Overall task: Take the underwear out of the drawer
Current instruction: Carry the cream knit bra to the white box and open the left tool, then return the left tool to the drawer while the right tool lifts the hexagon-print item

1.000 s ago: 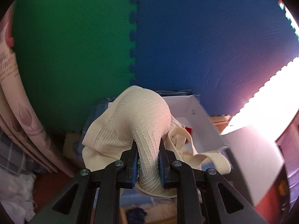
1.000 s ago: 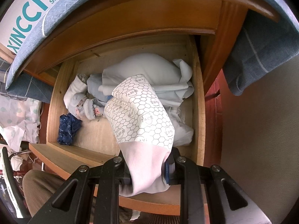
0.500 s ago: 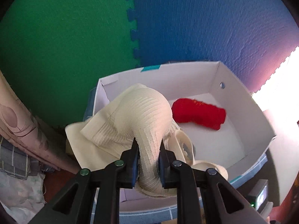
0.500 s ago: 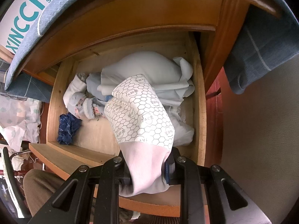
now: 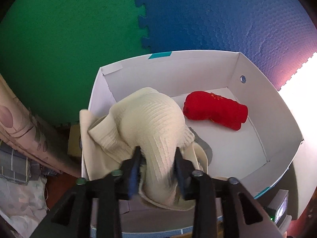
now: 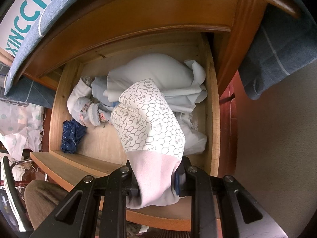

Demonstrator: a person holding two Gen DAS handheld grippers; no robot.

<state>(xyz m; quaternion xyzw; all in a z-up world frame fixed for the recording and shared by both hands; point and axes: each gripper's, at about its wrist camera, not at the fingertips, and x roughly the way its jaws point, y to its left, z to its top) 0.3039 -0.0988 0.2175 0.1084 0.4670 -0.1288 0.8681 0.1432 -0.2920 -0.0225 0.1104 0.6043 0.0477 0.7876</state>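
In my right wrist view, a white and blue-grey shoe box (image 6: 29, 25) crosses the corner at about ten o'clock. Large teal letters on its white face read "XINCCI", and smaller teal words beside them read "VOGU" over "SHOES", the upper word cut off by the edge of the view. At the centre, the honeycomb-printed garment (image 6: 150, 123) carries small round marks repeated among the hexagons; the characters in them are too small and turned for me to read. In my left wrist view I can read nothing: the red bundle (image 5: 216, 112) at about two o'clock bears a little yellow stitching, but its form is unclear.
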